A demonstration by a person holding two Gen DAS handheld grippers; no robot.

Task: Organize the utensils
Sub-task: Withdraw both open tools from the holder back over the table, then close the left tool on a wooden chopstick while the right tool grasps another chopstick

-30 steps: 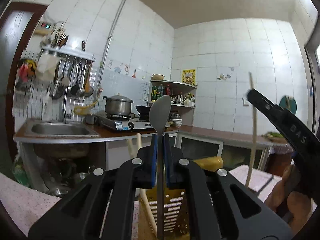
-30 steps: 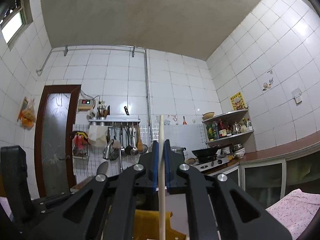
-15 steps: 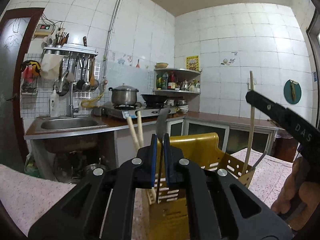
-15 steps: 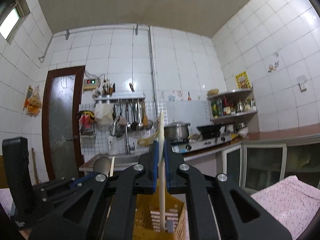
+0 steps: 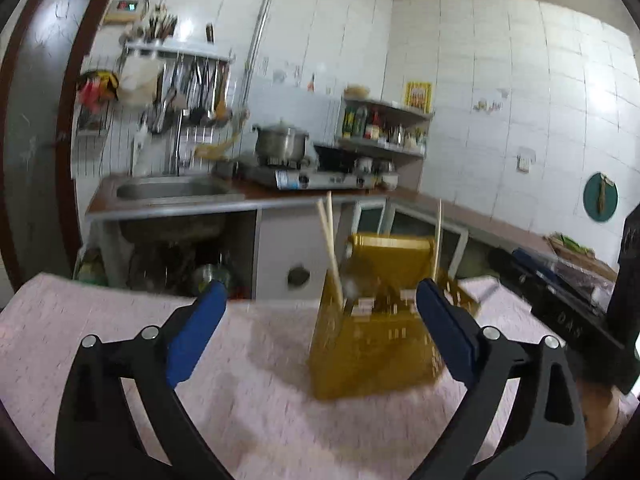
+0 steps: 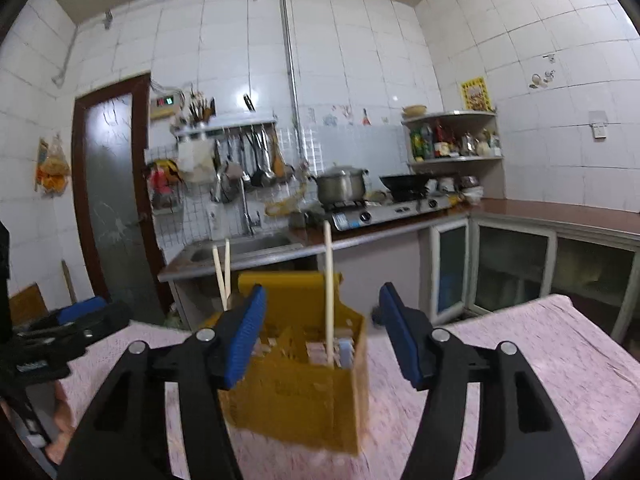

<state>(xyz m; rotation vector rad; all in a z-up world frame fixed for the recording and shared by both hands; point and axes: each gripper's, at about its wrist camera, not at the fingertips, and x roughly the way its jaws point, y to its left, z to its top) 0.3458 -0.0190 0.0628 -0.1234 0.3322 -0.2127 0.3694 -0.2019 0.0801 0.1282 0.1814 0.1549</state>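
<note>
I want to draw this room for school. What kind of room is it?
It looks like a home kitchen. There is a steel sink, a metal pot on a gas stove, and ladles and spoons hanging on a wall rack. Shelves hold bottles.

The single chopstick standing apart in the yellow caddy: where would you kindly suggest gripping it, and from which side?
Grip the single chopstick on its bare upper shaft, above the yellow caddy rim. Come from above with the open right gripper, fingers either side; it stands near upright, lower end buried in the compartment.
</note>
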